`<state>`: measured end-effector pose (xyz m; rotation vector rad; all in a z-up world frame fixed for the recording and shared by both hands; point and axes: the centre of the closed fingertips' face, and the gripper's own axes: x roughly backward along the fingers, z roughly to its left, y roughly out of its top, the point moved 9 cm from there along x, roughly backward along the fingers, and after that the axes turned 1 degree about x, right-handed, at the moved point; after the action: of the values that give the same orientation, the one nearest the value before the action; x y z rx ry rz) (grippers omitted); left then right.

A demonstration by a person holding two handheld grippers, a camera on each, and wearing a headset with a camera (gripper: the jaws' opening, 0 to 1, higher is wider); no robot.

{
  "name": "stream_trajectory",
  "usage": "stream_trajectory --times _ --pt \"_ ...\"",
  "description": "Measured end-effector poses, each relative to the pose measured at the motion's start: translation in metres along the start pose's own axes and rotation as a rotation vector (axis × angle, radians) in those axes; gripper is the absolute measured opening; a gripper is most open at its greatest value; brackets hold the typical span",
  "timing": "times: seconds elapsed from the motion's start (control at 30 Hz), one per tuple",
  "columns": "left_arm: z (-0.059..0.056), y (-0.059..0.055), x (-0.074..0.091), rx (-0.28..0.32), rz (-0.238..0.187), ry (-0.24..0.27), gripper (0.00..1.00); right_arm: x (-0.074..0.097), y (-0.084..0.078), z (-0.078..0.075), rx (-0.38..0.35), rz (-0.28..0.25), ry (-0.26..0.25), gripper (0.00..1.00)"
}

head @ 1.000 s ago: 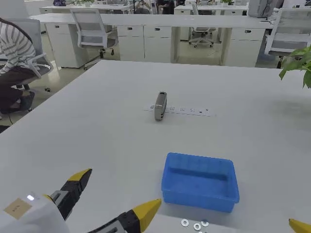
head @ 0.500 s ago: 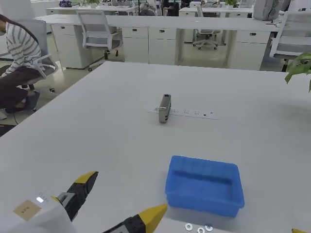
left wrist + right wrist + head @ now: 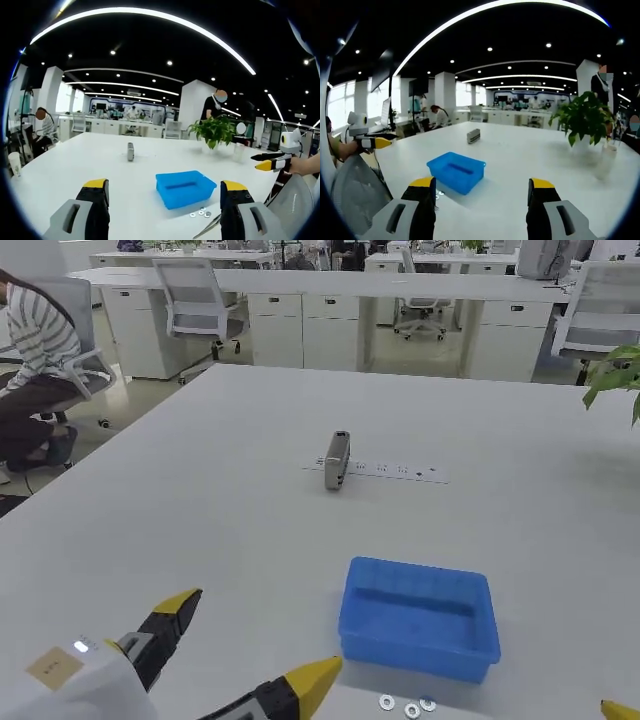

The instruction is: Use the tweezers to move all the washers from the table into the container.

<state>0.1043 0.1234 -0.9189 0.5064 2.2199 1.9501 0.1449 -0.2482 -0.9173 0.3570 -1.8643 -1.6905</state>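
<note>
The head camera shifts slightly, so the left gripper [image 3: 252,634] and the container [image 3: 415,652] just ahead of it sit marginally lower in view.

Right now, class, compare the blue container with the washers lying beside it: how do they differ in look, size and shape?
The container is bright blue; the washers are silvery. The container is one large, open rectangular tub; the washers are several tiny flat rings. Both rest on the white table, close together.
</note>
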Motion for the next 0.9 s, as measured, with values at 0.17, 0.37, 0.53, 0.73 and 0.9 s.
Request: stream_trajectory --times 0.17,0.37,0.53,0.73,0.9 --pt "0.0 -0.0002 -0.0001 0.0 0.003 0.0 0.94 0.0008 0.001 -0.0001 -0.001 -0.005 -0.006 0.73" --pt "0.0 -0.0007 -0.0003 -0.005 0.011 0.002 0.94 0.0018 0.0019 -0.0013 -0.008 -0.018 -0.01 0.73" --pt "-0.0002 -0.0004 -0.0003 -0.004 0.011 0.001 0.93 0.0019 0.0023 -0.0014 -0.009 -0.022 -0.009 0.73" --pt "-0.0003 0.001 0.0003 0.003 0.0 0.001 0.94 0.0022 0.0027 -0.0006 -0.01 -0.023 -0.008 0.73" --pt "-0.0011 0.0008 -0.0002 0.0 0.004 0.001 0.94 0.0033 0.0036 -0.0011 -0.016 -0.037 -0.006 0.73"
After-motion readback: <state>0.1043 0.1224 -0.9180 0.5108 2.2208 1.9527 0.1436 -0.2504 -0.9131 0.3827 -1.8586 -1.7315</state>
